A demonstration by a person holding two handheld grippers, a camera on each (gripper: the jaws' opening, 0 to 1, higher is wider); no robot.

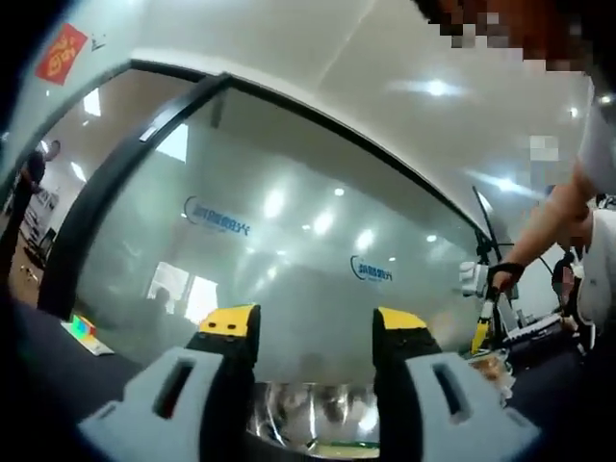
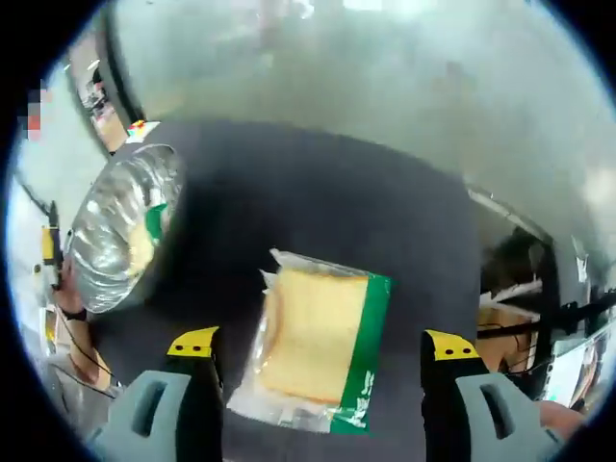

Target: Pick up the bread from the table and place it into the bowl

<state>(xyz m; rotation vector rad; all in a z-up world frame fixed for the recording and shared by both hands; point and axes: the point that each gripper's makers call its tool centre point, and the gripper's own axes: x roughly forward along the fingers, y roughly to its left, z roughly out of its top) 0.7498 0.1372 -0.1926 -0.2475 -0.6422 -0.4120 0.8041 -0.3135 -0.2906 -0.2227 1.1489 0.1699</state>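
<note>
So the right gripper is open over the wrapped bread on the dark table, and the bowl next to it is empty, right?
Not quite. The bowl isn't empty: the right gripper view shows something pale with a green edge already inside it. The rest holds: the right gripper is open, jaws either side of the wrapped bread lying on the dark table.

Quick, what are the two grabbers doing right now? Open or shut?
Left gripper: open, holding nothing, above the bowl.
Right gripper: open, jaws either side of the wrapped bread, not gripping it.
</note>
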